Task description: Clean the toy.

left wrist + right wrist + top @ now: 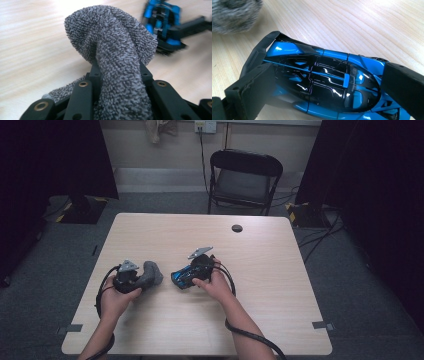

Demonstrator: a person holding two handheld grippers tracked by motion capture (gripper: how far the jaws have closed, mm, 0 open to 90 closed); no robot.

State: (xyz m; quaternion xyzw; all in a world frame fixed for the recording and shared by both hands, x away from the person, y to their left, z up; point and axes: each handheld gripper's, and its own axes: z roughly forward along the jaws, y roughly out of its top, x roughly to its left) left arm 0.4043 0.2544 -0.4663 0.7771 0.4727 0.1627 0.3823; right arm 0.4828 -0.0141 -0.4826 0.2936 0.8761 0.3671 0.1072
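A grey terry cloth (153, 272) is bunched between the jaws of my left gripper (142, 278), which is shut on it just above the table. In the left gripper view the cloth (112, 42) bulges up out of the left gripper (120, 68) and hides the pads. A blue and black toy car (180, 279) is clamped lengthwise in my right gripper (186, 275), close to the right of the cloth. In the right gripper view the car (324, 72) lies across the right gripper (327, 87), one jaw at its tail and one at its nose, and the cloth (234, 15) shows blurred at the top left.
The wooden table (260, 270) has a round black cable hole (237, 228) near its far edge. A black folding chair (243, 180) stands behind the table. Cables run over the carpet at the right.
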